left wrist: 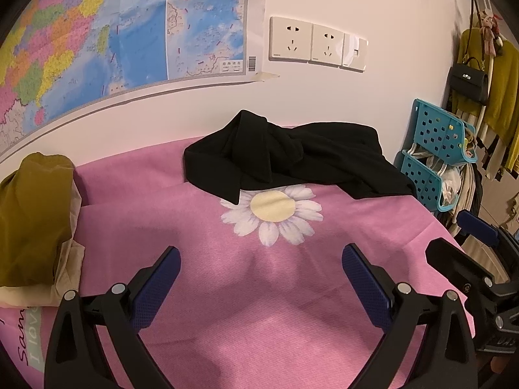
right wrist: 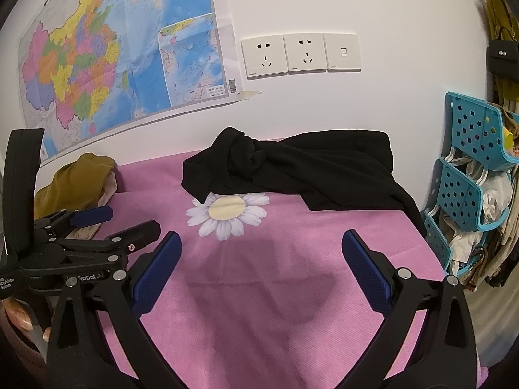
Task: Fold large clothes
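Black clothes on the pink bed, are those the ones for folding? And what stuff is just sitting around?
For the job:
black garment, crumpled by the wall
pink bed cover, the folding surface
left gripper, open
right gripper, open

Just lying about:
olive cloth, possibly next to fold
map
sockets
blue rack
handbag

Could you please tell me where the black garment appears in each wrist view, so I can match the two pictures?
Left wrist: the black garment lies crumpled at centre, on the far side of the pink cover, against the wall.
Right wrist: the black garment sits at centre and a little right, again by the wall.
Shared landmark: the daisy print, its top edge covered by the garment's near edge.
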Demonstrator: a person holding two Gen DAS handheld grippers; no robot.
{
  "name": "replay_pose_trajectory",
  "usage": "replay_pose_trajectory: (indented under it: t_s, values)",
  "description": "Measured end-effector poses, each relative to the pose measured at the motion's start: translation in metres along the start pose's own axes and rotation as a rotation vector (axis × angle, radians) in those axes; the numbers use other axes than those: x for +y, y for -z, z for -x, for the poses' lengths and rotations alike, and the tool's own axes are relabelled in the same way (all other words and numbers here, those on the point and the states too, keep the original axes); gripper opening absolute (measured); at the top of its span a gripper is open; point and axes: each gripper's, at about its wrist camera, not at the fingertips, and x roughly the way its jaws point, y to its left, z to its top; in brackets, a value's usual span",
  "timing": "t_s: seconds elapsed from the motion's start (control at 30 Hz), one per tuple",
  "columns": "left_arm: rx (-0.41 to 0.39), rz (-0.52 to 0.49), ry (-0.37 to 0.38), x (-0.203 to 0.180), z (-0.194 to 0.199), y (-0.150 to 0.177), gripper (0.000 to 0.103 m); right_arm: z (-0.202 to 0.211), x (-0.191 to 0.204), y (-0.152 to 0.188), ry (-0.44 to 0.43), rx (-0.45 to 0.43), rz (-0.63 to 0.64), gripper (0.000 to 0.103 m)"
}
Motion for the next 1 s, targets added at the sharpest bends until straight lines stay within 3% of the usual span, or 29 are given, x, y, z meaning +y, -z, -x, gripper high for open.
replay_pose_trajectory:
  t_s: [0.4,0.57,0.7,0.93,1.0]
  values:
    - [0.015,0.002,0.001,0.004,-0.008,-0.008,0.096,-0.010,0.002,-0.006,-0.018,0.009,0.021,0.097]
    - [0.033,0.015,-0.049,0.019,-0.022,-0.017,0.096,-0.033,-0.006,-0.024,-0.033,0.028,0.056,0.097]
    - [0.047,0.028,-0.087,0.035,-0.036,-0.024,0.096,-0.078,-0.014,-0.053,-0.002,0.070,0.129,0.097]
    - [0.071,0.043,-0.149,0.058,-0.061,-0.035,0.096,-0.180,-0.034,-0.101,-0.081,0.193,0.181,0.097]
    - [0.081,0.051,-0.160,0.064,-0.069,-0.037,0.096,-0.204,-0.041,-0.107,-0.068,0.226,0.177,0.097]
